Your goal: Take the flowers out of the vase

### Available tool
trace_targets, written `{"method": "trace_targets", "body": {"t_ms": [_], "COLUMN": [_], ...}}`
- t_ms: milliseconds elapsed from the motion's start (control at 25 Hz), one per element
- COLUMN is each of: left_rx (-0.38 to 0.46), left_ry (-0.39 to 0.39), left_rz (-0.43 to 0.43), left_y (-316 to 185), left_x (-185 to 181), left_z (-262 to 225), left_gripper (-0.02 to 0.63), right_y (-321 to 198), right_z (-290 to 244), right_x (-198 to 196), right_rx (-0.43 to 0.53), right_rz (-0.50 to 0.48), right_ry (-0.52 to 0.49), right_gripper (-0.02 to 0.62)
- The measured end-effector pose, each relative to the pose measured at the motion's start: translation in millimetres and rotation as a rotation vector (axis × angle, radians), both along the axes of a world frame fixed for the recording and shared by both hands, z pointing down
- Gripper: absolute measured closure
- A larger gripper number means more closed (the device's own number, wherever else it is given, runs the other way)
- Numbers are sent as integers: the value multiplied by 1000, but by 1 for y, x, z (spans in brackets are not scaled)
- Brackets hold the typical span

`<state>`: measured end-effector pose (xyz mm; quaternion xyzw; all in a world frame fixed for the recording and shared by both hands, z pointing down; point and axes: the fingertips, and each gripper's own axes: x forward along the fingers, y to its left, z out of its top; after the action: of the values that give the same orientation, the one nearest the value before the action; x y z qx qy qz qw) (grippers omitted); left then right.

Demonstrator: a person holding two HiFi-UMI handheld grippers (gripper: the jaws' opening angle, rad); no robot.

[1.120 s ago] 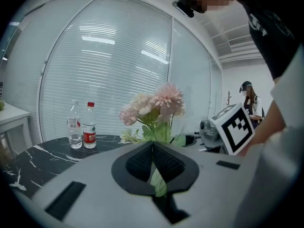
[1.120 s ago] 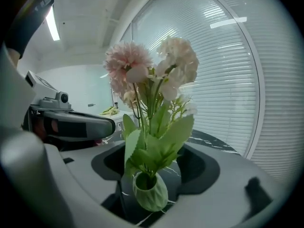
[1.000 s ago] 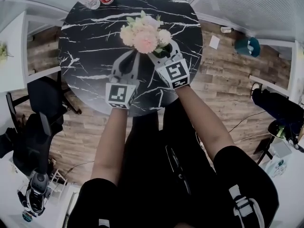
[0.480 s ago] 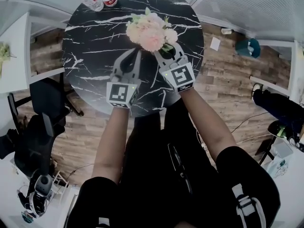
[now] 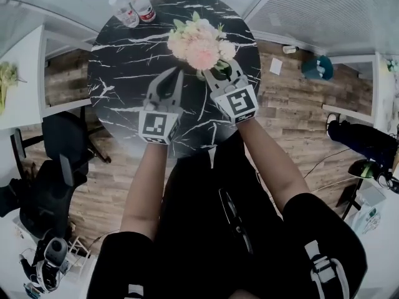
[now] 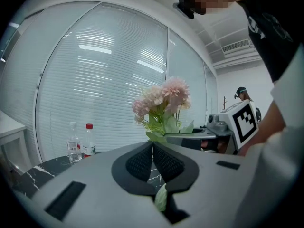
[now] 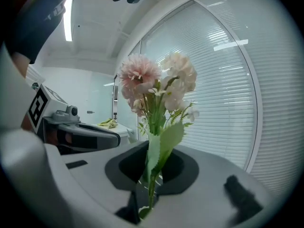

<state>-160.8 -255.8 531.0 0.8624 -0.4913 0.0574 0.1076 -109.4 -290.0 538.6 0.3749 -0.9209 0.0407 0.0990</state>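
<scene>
When I look down from the head view, the flowers [image 5: 201,42] are up over the black table [image 5: 124,73]. Left gripper view: my left gripper [image 6: 152,145] has its jaws pressed together, with a leaf [image 6: 161,197] stuck behind the pads. Right gripper view: my right gripper [image 7: 151,148] is clamped on the flowers, low on their stalks.

Black sleeves [image 5: 124,260]; grey left tool [image 5: 176,73], right tool [image 5: 216,73]; 2 marker cubes [image 5: 156,126].

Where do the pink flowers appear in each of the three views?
Head view: flowers at top centre, right of the bottles.
Left gripper view: flowers at centre, bottles at lower left.
Right gripper view: flowers at centre; bottles not shown.
Shared landmark: the two bottles, in two views only.
</scene>
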Motion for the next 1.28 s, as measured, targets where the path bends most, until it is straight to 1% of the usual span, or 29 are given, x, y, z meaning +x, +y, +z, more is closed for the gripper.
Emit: {"method": "trace_targets", "body": {"t_ms": [80, 280, 480, 640, 800, 1080, 1280], "left_rx": [11, 68, 89, 119, 128, 112, 92], "left_ry": [-8, -1, -9, 10, -11, -10, 1], "left_rz": [-1, 4, -2, 15, 29, 59, 69], "left_y": [0, 3, 6, 13, 19, 33, 45], "left_x": [-4, -18, -34, -44, -53, -66, -77], "left_z": [-11, -43, -66, -80, -84, -67, -47], "left_gripper": [592, 592, 592, 592, 592, 592, 592], "right_y": [-1, 5, 8, 15, 25, 46, 59], "right_z": [-12, -41, -70, -83, -81, -58, -25], "right_x": [-1, -7, -15, -26, -38, -60, -72], "right_rx": [15, 36, 66, 58, 11, -82, -197], "right_rz": [6, 9, 21, 21, 24, 16, 20], "right_ry": [-2, 21, 22, 19, 7, -15, -20], "right_gripper": [534, 534, 534, 534, 534, 534, 534]}}
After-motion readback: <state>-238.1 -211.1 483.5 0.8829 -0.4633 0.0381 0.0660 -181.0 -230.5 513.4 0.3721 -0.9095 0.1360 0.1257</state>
